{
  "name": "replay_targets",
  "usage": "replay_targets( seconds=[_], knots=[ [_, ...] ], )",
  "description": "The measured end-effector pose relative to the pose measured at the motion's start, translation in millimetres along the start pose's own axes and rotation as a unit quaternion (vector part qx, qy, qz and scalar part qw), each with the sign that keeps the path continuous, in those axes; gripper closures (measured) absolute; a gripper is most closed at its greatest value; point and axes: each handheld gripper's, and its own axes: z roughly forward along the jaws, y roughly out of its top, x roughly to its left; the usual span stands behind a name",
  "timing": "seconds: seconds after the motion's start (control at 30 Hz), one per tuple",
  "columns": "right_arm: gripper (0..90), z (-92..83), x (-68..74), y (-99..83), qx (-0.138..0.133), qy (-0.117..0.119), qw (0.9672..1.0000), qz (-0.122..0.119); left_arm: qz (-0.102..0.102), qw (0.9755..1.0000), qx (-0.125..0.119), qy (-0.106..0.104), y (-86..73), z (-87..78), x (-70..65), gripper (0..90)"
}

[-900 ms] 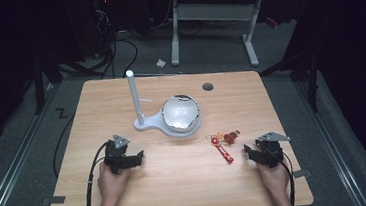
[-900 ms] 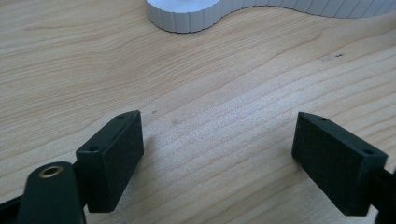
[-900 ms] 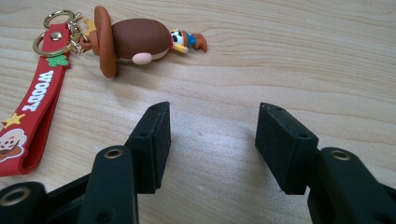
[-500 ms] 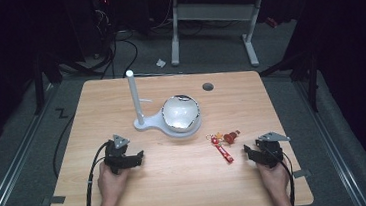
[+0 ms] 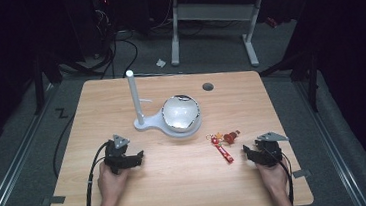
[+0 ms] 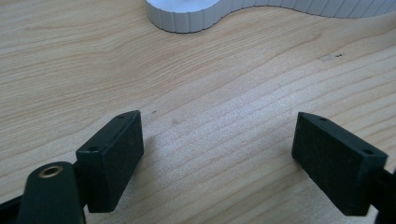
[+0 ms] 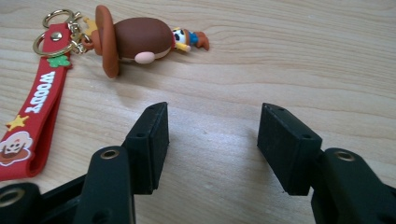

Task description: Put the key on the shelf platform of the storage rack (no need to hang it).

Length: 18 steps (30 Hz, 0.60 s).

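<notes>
Keychain (image 7: 116,39) strap cut off at the frame edge
Both grippers – left (image 5: 135,160), right (image 5: 249,154) – rest low on the surface (image 5: 178,183), fingers apart, holding nothing.

Keychain (image 7: 126,39) (red strap) lying flat.

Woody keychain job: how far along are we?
Nothing looks done: the Woody keychain lies flat on the table, apart from the white stand. In hand: the right gripper sits open just short of it; the left gripper is open over bare wood. Left: grasp it, presumably hang it on the stand's post.
</notes>
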Motion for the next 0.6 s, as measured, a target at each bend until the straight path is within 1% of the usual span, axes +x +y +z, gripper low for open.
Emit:
replay_targets(
  seconds=[0.07, 0.13, 0.2, 0.27, 0.43, 0.5, 0.57, 0.6],
  knots=[
    [43.4, -0.6, 2.1, 1.1, -0.001, 0.003, 1.0, -0.002, 0.0, 1.0, 0.0, 0.0, 0.0, 0.0, 0.0, 17.0],
    [43.4, -3.2, 4.3, 3.0, -0.008, 0.013, 0.9999, 0.0, 0.0, 1.0, 0.0, 0.0, 0.0, 0.0, 0.0, 17.0],
    [44.1, -6.5, 5.9, 5.2, -0.021, 0.024, 0.9995, -0.002, 0.0, 1.0, 0.0, 0.0, 0.0, 0.0, 0.0, 17.0],
    [43.9, -8.5, 8.1, 7.6, -0.022, 0.037, 0.9991, 0.001, 0.0, 1.0, 0.0, 0.0, 0.0, 0.0, 0.0, 17.0],
    [43.9, -10.6, 14.3, 13.7, -0.024, 0.05, 0.9984, -0.008, 0.0, 1.0, 0.0, 0.0, 0.0, 0.0, 0.0, 17.0],
    [43.6, -10.8, 17.7, 17.1, -0.028, 0.052, 0.9981, -0.017, 0.0, 1.0, 0.0, 0.0, 0.0, 0.0, 0.0, 17.0],
    [43.2, -10.0, 19.7, 18.7, -0.031, 0.052, 0.998, -0.016, 0.0, 1.0, 0.0, 0.0, 0.0, 0.0, 0.0, 17.0],
    [42.5, -9.0, 19.8, 19.4, -0.029, 0.052, 0.998, -0.02, 0.0, 1.0, 0.0, 0.0, 0.0, 0.0, 0.0, 17.0]
  ],
)
